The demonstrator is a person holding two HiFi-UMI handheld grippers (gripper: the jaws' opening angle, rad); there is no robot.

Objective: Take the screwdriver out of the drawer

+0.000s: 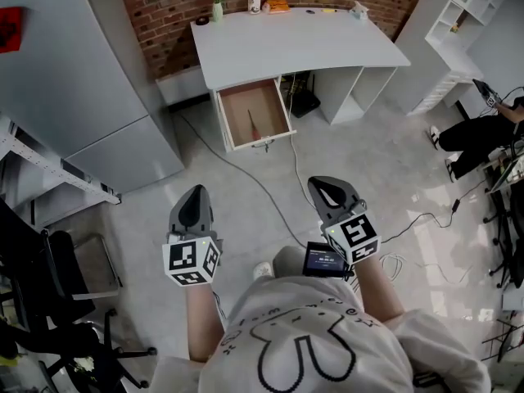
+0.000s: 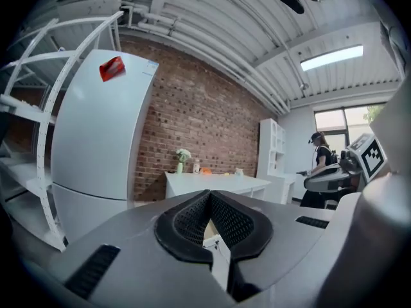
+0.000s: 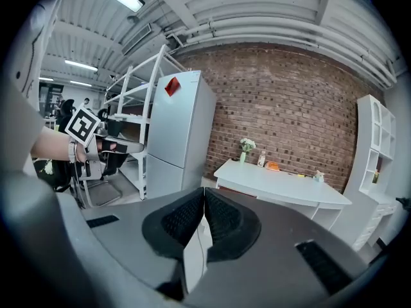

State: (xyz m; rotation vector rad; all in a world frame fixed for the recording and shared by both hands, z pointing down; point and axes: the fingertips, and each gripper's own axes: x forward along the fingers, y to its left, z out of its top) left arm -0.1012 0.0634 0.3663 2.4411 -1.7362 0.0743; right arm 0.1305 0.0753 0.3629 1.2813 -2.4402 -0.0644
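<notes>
An open drawer (image 1: 233, 109) juts out from under the white desk (image 1: 295, 43), across the room in the head view. A thin screwdriver (image 1: 253, 126) with a reddish handle lies on the drawer's brown floor. My left gripper (image 1: 195, 193) and right gripper (image 1: 327, 185) hover side by side over the grey floor, well short of the drawer and pointing toward it. Both are shut with nothing between the pads. The left gripper (image 2: 210, 193) faces the desk (image 2: 212, 183) in its own view. The right gripper (image 3: 204, 191) likewise faces the desk (image 3: 282, 188).
A grey fridge (image 1: 74, 80) stands left of the desk and metal shelving (image 1: 49, 170) sits nearer me. Cables (image 1: 270, 195) trail across the floor from the drawer. A black chair (image 1: 57, 301) is at my left; a seated person (image 1: 483, 129) and white shelves (image 1: 467, 15) are at right.
</notes>
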